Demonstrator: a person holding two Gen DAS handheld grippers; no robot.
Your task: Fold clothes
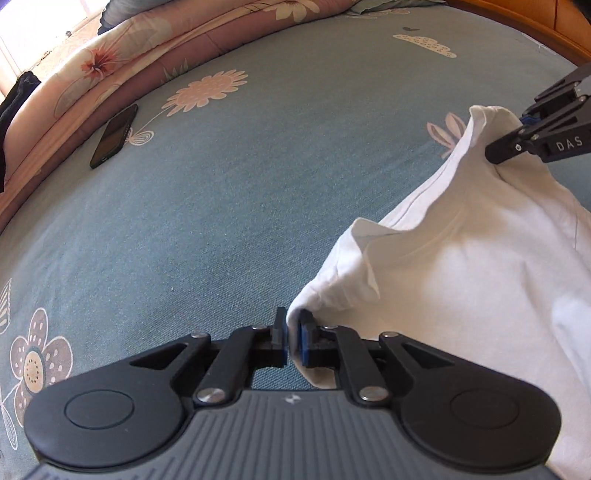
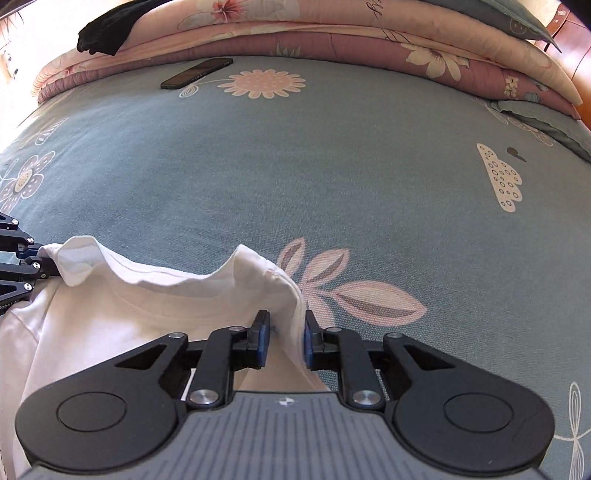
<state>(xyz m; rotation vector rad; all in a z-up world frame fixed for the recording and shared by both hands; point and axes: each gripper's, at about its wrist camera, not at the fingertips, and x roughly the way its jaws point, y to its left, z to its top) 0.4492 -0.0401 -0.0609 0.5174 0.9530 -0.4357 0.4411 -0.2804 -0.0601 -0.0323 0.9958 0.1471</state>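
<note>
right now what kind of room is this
Most likely a bedroom: the work surface is a bed with a flowered blue sheet, folded quilts stacked along its far edge, and a phone lying on it.

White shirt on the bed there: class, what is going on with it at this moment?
A person holds a gripper in each hand over a blue flowered bed sheet. The left gripper is shut on one corner of the white shirt. The right gripper has its jaws apart, with a fold of the shirt between them that the pads do not press. A phone lies farther off on the sheet.
</note>
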